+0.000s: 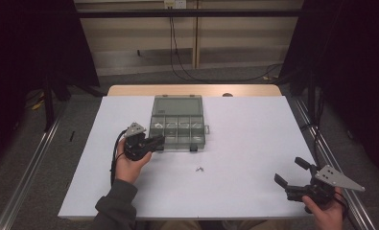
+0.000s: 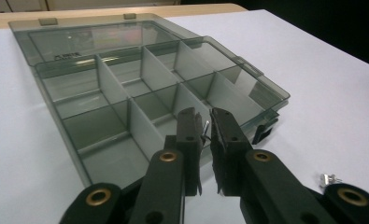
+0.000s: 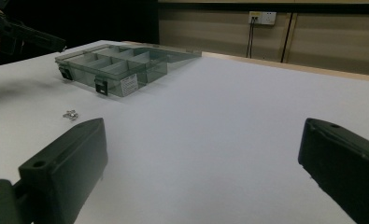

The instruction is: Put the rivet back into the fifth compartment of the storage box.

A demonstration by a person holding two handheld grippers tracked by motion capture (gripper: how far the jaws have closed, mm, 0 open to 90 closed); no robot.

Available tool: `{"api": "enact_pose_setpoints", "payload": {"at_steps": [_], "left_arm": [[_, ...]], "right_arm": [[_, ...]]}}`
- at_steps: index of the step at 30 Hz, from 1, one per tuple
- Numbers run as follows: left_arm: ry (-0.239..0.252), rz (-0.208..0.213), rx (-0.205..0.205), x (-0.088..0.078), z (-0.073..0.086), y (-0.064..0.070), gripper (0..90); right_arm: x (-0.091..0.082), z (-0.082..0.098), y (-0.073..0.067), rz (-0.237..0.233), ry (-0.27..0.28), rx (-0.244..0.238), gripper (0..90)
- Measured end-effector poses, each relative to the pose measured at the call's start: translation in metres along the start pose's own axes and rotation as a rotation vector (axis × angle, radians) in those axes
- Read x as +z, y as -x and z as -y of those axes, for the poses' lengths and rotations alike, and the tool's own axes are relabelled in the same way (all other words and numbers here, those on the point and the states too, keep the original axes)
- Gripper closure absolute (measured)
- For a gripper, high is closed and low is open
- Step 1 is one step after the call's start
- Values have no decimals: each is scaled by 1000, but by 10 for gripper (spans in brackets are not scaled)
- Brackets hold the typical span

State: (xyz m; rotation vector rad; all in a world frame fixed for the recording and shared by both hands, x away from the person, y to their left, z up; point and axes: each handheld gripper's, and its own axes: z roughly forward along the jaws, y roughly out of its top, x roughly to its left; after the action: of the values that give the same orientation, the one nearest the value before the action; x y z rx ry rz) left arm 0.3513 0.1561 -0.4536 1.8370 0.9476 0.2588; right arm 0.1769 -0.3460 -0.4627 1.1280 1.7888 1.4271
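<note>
you are holding a small silver screw [image 2: 204,128] in the closed left gripper [image 2: 205,122] fingers above the smoky clear plastic compartment box [image 2: 79,121]; centre over one cell before releasing. right gripper [image 1: 292,171] fingers are resting open.

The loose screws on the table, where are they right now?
The loose screws lie on the white table just in front of the open organizer box, nearer its right half, between the two claws.

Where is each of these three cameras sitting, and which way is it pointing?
High view: above the person's side, looking forward and down on the table; hands show.
Left gripper view: on the left gripper, facing the compartment box; jaws pinch a small metal piece.
Right gripper view: on the right gripper, looking across the table.
All share the box.
</note>
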Motion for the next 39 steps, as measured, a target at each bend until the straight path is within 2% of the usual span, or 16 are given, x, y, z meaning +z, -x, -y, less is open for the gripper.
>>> {"api": "enact_pose_setpoints", "payload": {"at_steps": [20, 27, 35, 39], "left_arm": [[18, -54, -1, -1, -3, -11, 824], [25, -85, 0, 0, -1, -14, 822], [22, -95, 4, 2, 0, -17, 821], [44, -102, -4, 4, 1, -19, 812]], "right_arm": [[0, 0, -1, -2, -3, -2, 12], [0, 0, -1, -4, -1, -2, 13], [0, 0, -1, -6, 0, -1, 13], [0, 0, -1, -6, 0, -2, 13]]}}
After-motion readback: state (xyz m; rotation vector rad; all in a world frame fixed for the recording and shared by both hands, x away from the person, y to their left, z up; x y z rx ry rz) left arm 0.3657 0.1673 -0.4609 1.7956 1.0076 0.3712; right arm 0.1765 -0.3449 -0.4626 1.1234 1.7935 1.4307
